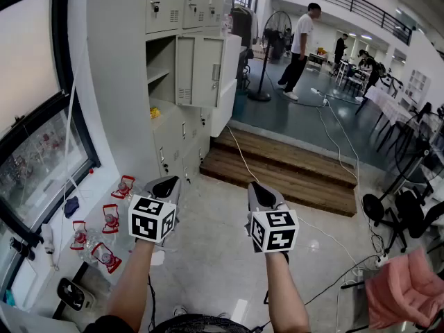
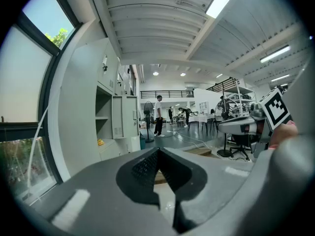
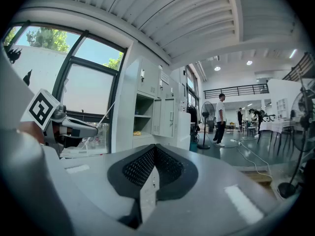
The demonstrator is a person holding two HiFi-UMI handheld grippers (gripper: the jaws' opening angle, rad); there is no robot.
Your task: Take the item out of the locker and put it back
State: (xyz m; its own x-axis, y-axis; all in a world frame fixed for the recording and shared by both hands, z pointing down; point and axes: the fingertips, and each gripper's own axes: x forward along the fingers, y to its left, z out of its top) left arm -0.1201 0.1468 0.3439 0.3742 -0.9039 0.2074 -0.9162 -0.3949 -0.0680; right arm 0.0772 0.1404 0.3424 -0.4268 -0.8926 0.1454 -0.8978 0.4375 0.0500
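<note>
The left gripper (image 1: 165, 185) and right gripper (image 1: 261, 193) are hovering over open tiled floor (image 1: 222, 248), both with jaws closed on nothing. Far left, the grey locker (image 1: 164, 54) is standing with its door (image 1: 198, 71) open, and a yellow item (image 1: 154, 112) is lying on the compartment's bottom.

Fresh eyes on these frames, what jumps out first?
The left gripper and right gripper sit side by side low in the head view, both shut and empty. Ahead at upper left, the grey locker bank has one door swung open, with a small yellow item low in the open compartment. A person in a white shirt stands further back on the dark floor.
</note>
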